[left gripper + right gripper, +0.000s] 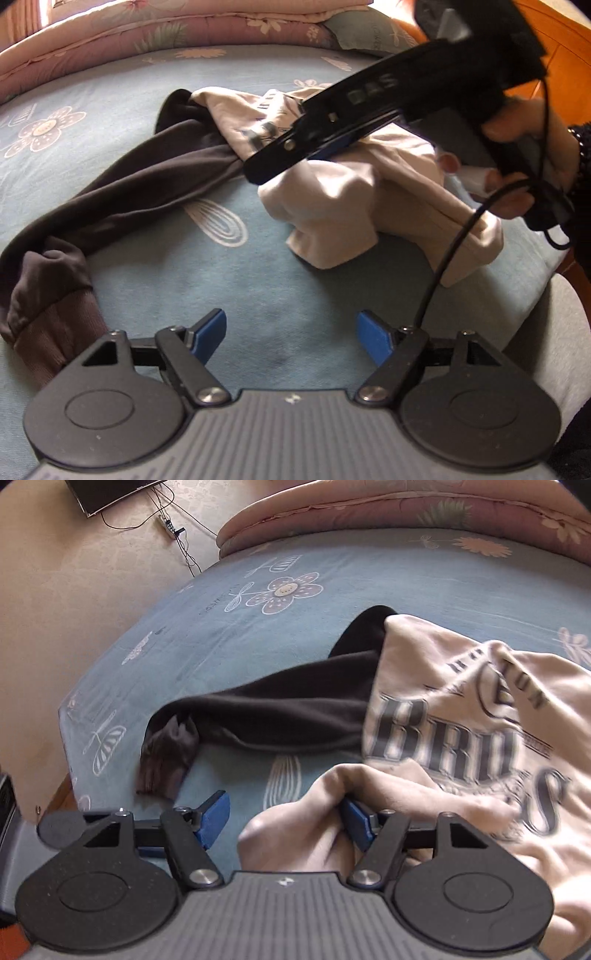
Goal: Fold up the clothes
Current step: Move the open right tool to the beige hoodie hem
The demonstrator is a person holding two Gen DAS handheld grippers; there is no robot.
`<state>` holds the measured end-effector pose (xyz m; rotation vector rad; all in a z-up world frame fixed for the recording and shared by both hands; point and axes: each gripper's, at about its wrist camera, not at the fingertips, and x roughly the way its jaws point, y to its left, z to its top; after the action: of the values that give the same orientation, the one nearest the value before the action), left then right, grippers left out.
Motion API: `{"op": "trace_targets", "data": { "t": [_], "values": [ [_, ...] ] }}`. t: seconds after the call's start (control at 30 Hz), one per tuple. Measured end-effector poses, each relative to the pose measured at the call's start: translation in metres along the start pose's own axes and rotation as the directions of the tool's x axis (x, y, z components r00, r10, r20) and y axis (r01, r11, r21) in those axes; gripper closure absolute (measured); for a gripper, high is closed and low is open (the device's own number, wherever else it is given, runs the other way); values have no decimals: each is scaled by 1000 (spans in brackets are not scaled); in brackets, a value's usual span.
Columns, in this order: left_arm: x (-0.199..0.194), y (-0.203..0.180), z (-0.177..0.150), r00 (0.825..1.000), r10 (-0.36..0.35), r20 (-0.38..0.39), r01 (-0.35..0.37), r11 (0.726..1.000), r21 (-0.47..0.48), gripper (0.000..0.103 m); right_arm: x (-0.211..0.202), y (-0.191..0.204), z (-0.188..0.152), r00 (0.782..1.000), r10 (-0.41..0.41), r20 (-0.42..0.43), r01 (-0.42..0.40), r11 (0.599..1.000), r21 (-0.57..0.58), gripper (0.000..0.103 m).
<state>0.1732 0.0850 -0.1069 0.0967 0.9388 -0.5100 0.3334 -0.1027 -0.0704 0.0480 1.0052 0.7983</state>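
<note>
Sweatshirt (461,716) fabric, cream with a dark printed crest, lay bunched on the blue flowered bedsheet (229,635), and its dark brown sleeve (122,195) trailed away from the heap in a long curve. That sleeve was the relation that mattered: in the left wrist view it ran from the cream body, which sat ahead and to the right, down toward the near left, ending in a ribbed cuff (48,317) just beside the left gripper (291,332). The left gripper was therefore the nearer one to the cuff, with its blue pads wide apart over bare sheet and nothing between them.

The right gripper (284,818) sat at the cream body. Its jaws stood apart too; a soft fold of the cream cloth bulged into the gap and draped against one pad, but the pads did not press on it, so I judged it unheld. A person's hand (524,155) carried that gripper above the heap.

The cloth looked thick, soft and limp, heavily creased, the cuff tighter and ribbed. A quilted pink blanket (155,29) lay rolled along the far edge of the bed.
</note>
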Motion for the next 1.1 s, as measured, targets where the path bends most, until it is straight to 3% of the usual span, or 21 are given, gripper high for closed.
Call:
{"op": "trace_targets", "data": {
  "t": [0.13, 0.33, 0.47, 0.57, 0.7, 0.83, 0.9, 1.07, 1.1],
  "values": [
    [-2, 9, 2, 1000, 7, 8, -7, 1000, -23, 25, 0, -6, -1, 1000, 0, -20, 1, 1000, 8, 31],
    [-5, -1, 8, 1000, -4, 17, 4, 1000, 12, 25, -78, -11, -44, 999, -32, 33, 32, 999, 1, 30],
    [-6, -20, 15, 999, -21, 26, 19, 998, 60, 25, -126, -33, -87, 993, -101, 54, 96, 991, 94, 29],
    [-6, -35, 19, 999, -40, 31, 37, 996, 81, 25, -149, -58, -125, 992, -109, 70, 89, 968, 235, 29],
    [-4, -52, 22, 998, -63, 22, 61, 993, 99, 25, -154, -92, -179, 994, -64, 87, 17, 886, 464, 28],
    [1, -58, 23, 997, -72, 5, 71, 993, 99, 25, -138, -108, -214, 993, 20, 119, -88, 797, 598, 28],
    [4, -59, 23, 997, -72, -4, 72, 993, 92, 25, -131, -112, -219, 982, 60, 178, -159, 772, 616, 25],
    [10, -53, 25, 998, -60, -18, 61, 995, 76, 25, -111, -136, -212, 930, 134, 342, -345, 640, 686, 23],
    [10, -52, 25, 998, -60, -17, 61, 996, 73, 25, -108, -137, -209, 927, 129, 351, -350, 632, 692, 25]
  ]
}}
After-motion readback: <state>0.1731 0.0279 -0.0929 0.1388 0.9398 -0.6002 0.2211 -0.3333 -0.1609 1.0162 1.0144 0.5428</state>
